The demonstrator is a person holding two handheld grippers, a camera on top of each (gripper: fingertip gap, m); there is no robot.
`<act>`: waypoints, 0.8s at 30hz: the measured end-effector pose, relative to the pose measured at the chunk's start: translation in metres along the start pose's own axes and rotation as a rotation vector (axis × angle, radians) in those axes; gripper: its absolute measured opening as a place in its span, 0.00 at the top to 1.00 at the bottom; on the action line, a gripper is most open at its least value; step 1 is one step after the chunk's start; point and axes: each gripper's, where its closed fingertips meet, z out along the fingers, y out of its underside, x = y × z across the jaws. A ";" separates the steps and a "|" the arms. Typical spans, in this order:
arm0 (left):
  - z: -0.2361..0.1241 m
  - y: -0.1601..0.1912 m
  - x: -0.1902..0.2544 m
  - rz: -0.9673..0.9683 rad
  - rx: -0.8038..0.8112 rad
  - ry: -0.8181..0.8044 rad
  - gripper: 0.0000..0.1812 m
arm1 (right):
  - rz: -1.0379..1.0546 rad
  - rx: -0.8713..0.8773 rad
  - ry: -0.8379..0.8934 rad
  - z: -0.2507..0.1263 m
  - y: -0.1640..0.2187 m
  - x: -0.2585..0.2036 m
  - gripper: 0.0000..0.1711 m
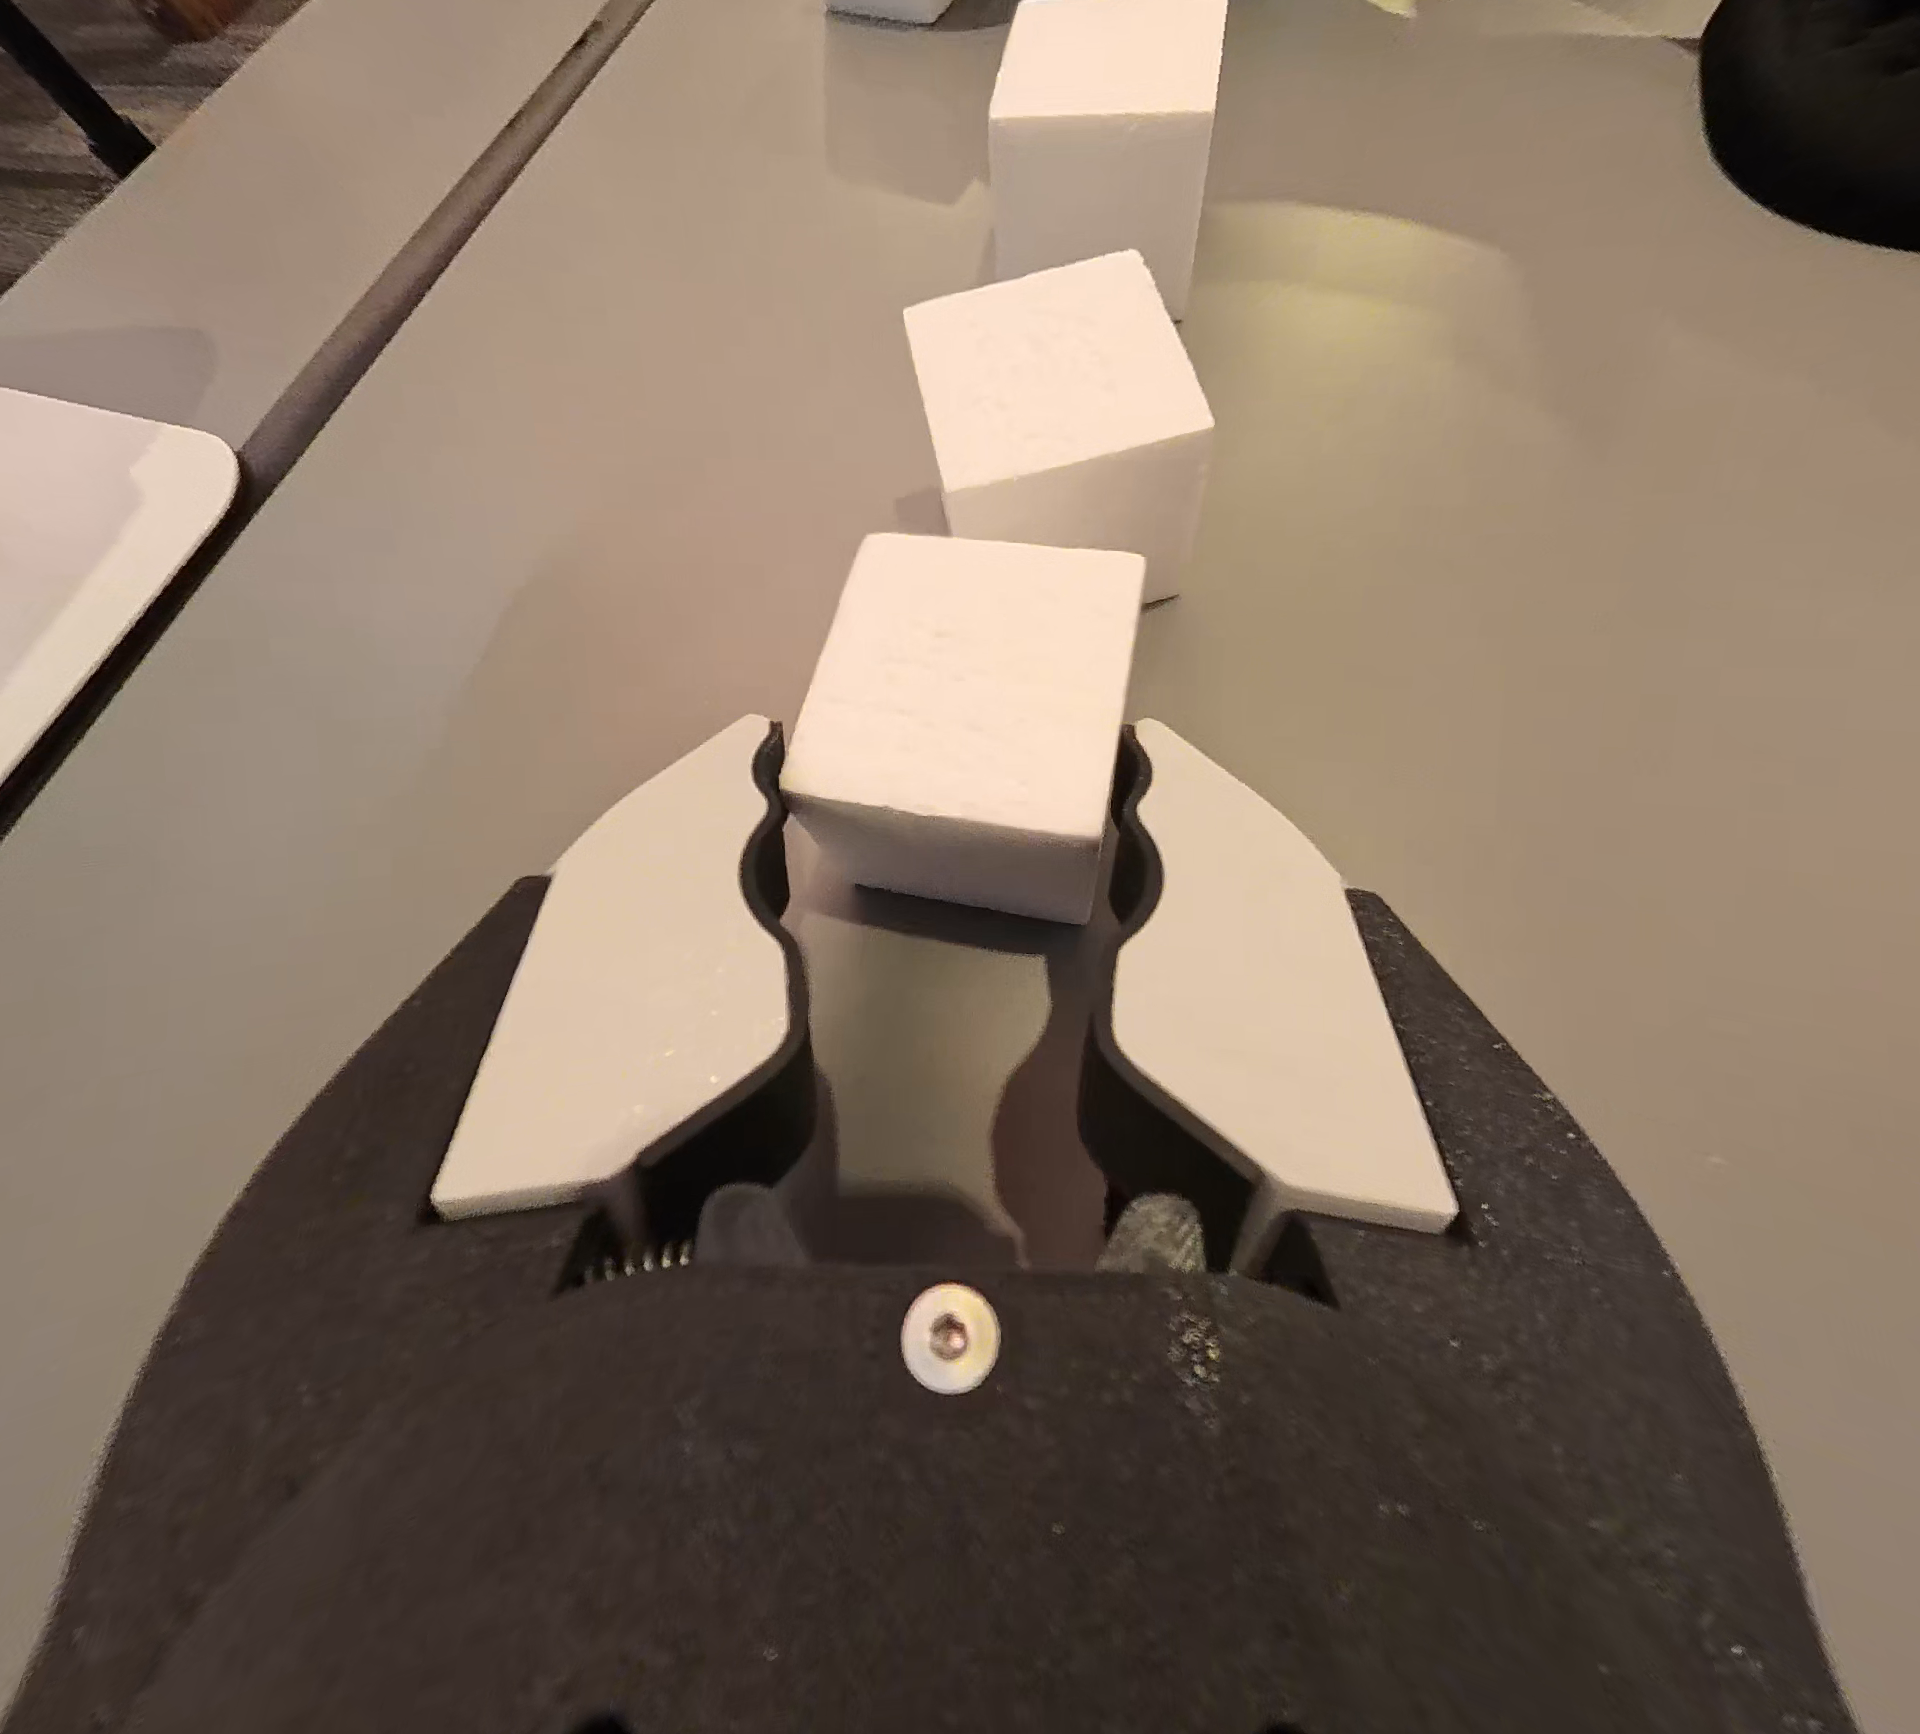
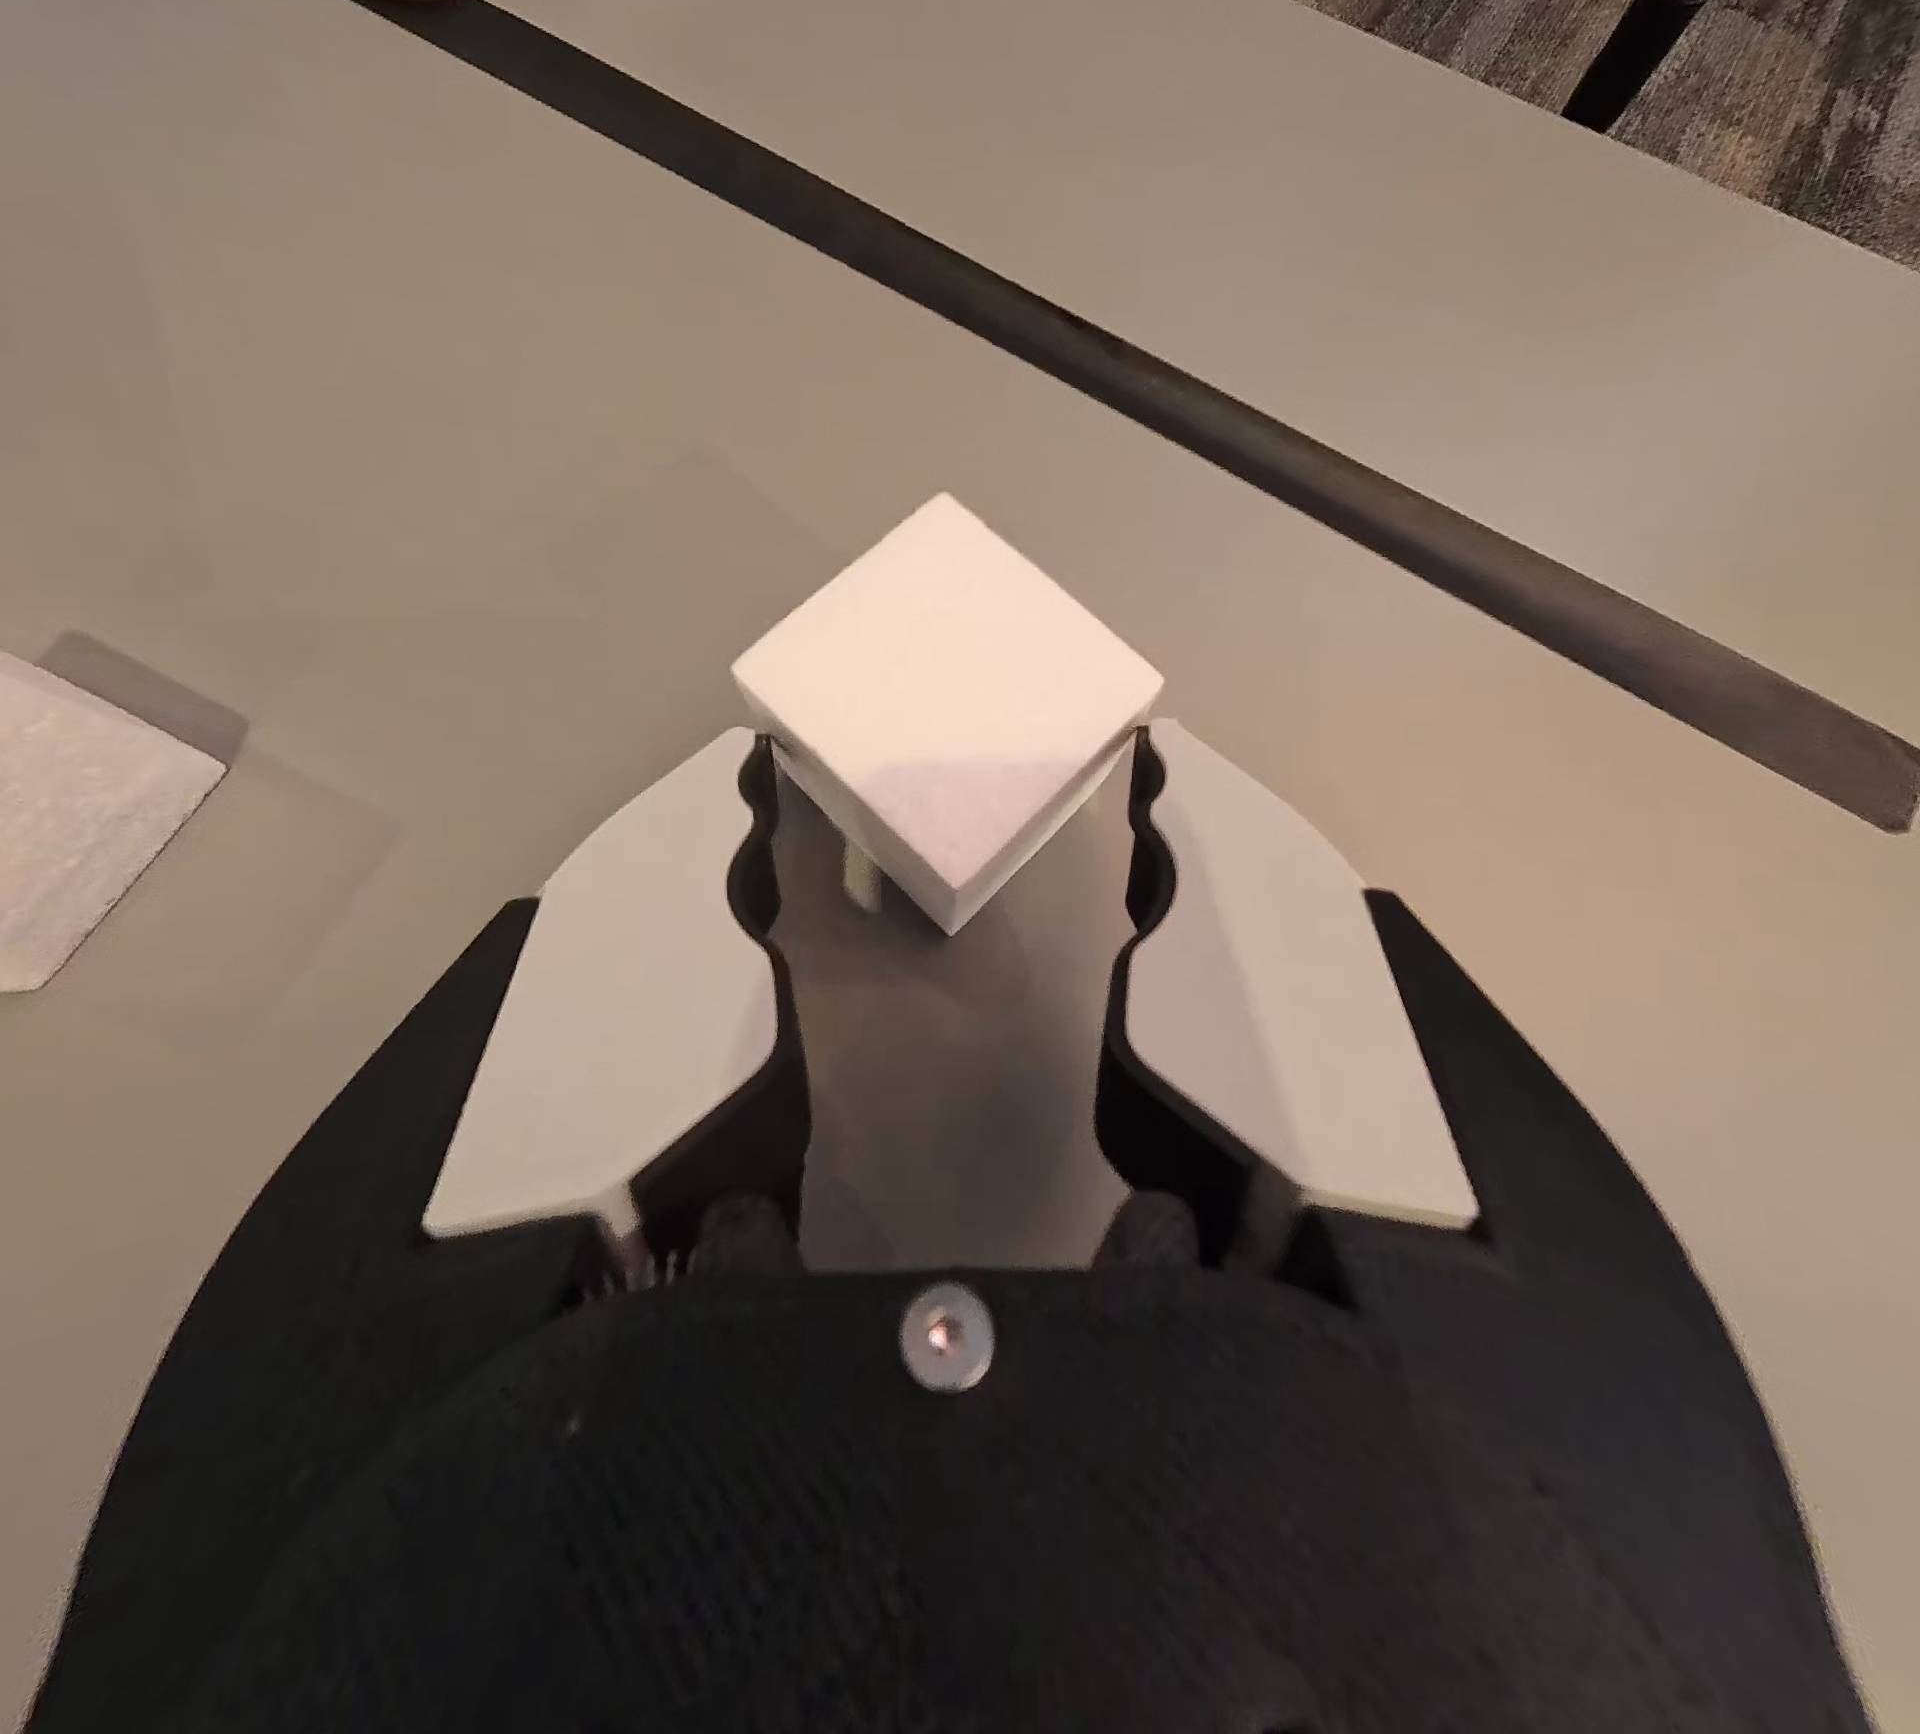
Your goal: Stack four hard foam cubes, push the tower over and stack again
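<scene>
Left tongs (image 1: 951, 749) were clamped on the near cube (image 1: 961, 718); right tongs (image 2: 951, 749) pinched another cube (image 2: 940, 708) by its corners, so it could've twisted loose.

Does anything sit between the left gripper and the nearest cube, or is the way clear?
Nothing visible does. The nearest cube is already between the fingers of the left gripper, which touch its two sides. The second cube and third cube lie beyond it on the table. The right gripper holds the fourth cube.
</scene>
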 end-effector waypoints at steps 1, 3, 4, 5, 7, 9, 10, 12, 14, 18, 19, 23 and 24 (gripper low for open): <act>0.000 0.000 0.000 -0.006 0.001 0.003 0.67 | 0.000 0.001 -0.003 0.001 0.000 -0.001 0.61; -0.003 0.001 -0.001 -0.013 -0.002 -0.007 0.67 | 0.001 0.005 -0.008 0.001 -0.002 -0.001 0.61; -0.005 0.000 -0.003 -0.012 0.003 -0.019 0.67 | 0.005 0.012 -0.014 0.000 -0.003 -0.003 0.61; -0.009 -0.003 -0.005 -0.014 0.011 -0.031 0.67 | 0.010 0.024 -0.025 -0.002 -0.006 -0.004 0.61; -0.019 -0.009 -0.011 -0.027 0.024 -0.062 0.67 | 0.020 0.055 -0.064 -0.008 -0.015 -0.012 0.61; -0.034 -0.017 -0.021 -0.041 0.044 -0.117 0.67 | 0.017 0.116 -0.137 -0.020 -0.034 -0.028 0.61; -0.042 -0.020 -0.027 -0.043 0.044 -0.153 0.67 | 0.011 0.156 -0.184 -0.027 -0.046 -0.040 0.62; -0.061 -0.023 -0.042 -0.030 0.020 -0.242 0.67 | -0.013 0.223 -0.269 -0.043 -0.074 -0.068 0.62; -0.080 -0.031 -0.054 -0.025 0.022 -0.314 0.67 | -0.050 0.247 -0.334 -0.059 -0.098 -0.098 0.62; -0.114 -0.047 -0.065 -0.053 0.085 -0.378 0.67 | -0.123 0.285 -0.466 -0.080 -0.132 -0.166 0.62; -0.122 -0.049 -0.068 -0.055 0.091 -0.397 0.67 | -0.146 0.295 -0.520 -0.081 -0.136 -0.185 0.62; -0.140 -0.060 -0.073 -0.107 0.157 -0.406 0.67 | -0.228 0.240 -0.638 -0.063 -0.120 -0.245 0.62; -0.142 -0.062 -0.072 -0.117 0.170 -0.396 0.67 | -0.267 0.220 -0.628 -0.057 -0.112 -0.254 0.62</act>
